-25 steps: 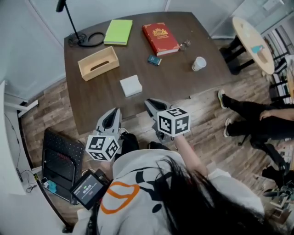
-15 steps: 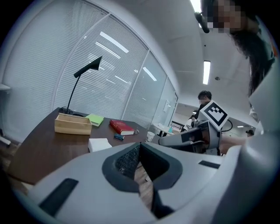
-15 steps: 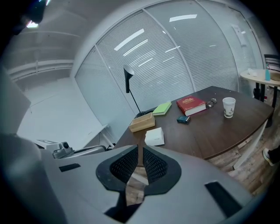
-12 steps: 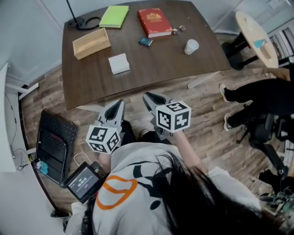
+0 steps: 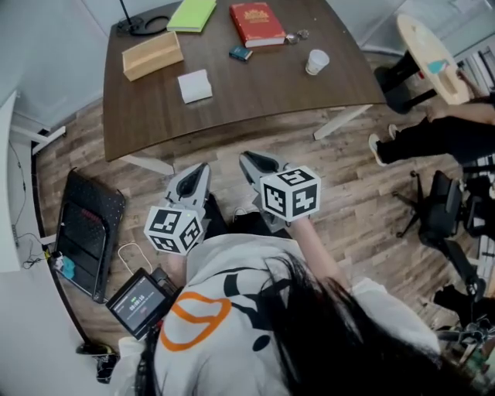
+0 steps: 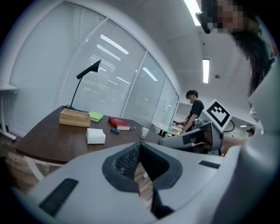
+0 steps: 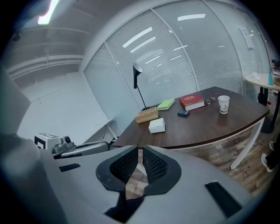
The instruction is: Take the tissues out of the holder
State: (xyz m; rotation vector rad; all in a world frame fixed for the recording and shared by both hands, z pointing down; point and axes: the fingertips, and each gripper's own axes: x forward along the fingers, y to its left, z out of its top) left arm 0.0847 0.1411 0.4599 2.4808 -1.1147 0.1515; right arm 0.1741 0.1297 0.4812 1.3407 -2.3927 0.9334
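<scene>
- tissues [image 5: 194, 86] in the head view: a white block lying flat on the table [image 5: 263, 97], just beside the wooden holder [image 5: 152, 55] and not in it. so the task looks done, with the block parked in open space where it is easy to see.
- same view: the left gripper [image 5: 202, 168] and right gripper [image 5: 247, 159] hang side by side over the wood floor [image 5: 348, 178], well apart from the table. both point towards it. i judge this a resting pose, since nothing is left to carry.
- writing here: the red book [image 5: 257, 22] has gold print on its cover, too small to read. the screen [image 5: 139, 302] by the person's hip shows figures i cannot read. the gripper cubes carry only black-and-white square markers.
- left gripper view: the left gripper [image 6: 139, 148] has its jaws closed, pads meeting at the tips, with nothing between them. beyond them the tissues [image 6: 96, 136] sit near the table's front and the holder [image 6: 75, 118] stands behind, apart from them.
- right gripper view: the right gripper [image 7: 140, 148] has its jaws drawn together to a thin slit and is empty, with only floor behind. the tissues [image 7: 157, 125] lie in front of the holder [image 7: 146, 115], and the cup [image 7: 223, 104] stands far to the right. no label is legible.
</scene>
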